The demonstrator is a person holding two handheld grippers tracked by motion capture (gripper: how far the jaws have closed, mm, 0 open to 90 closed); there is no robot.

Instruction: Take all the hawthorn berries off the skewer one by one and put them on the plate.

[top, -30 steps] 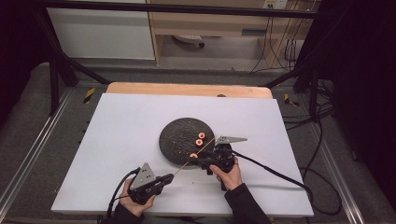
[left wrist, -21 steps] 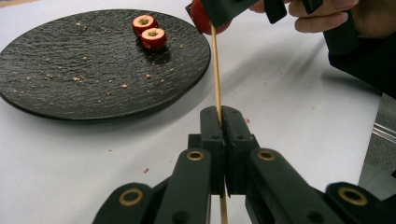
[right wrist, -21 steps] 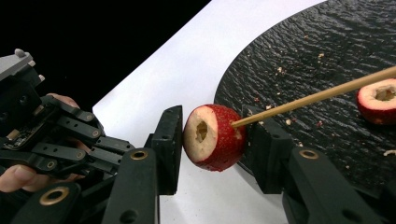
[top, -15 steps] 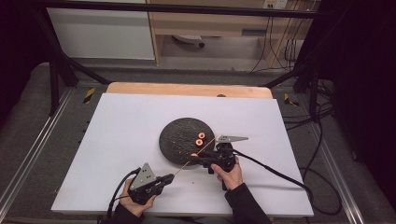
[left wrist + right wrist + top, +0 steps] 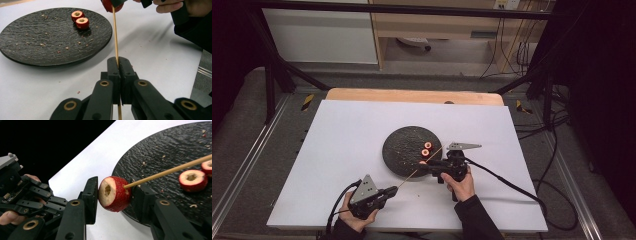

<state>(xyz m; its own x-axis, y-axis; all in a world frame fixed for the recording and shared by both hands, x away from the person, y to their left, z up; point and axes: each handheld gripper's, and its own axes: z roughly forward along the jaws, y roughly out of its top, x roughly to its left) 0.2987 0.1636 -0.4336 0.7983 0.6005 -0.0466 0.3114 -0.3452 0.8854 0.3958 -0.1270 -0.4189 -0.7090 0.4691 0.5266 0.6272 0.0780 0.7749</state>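
Just closed right gripper (image 5: 113, 195) on fruit (image 5: 114, 193) at lower centre, left gripper (image 5: 119, 65) clamping skewer (image 5: 115, 32) steady for threading.

Overhead forward-down; tool cameras close (plate (image 5: 412, 151) shared).

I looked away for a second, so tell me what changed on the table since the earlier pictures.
The right tool has just closed its jaws on a red fruit piece, taking hold of it at the tip of the skewer. Neither hand visibly shifted. The left tool stayed clamped on the skewer, and two fruit pieces stayed on the plate.
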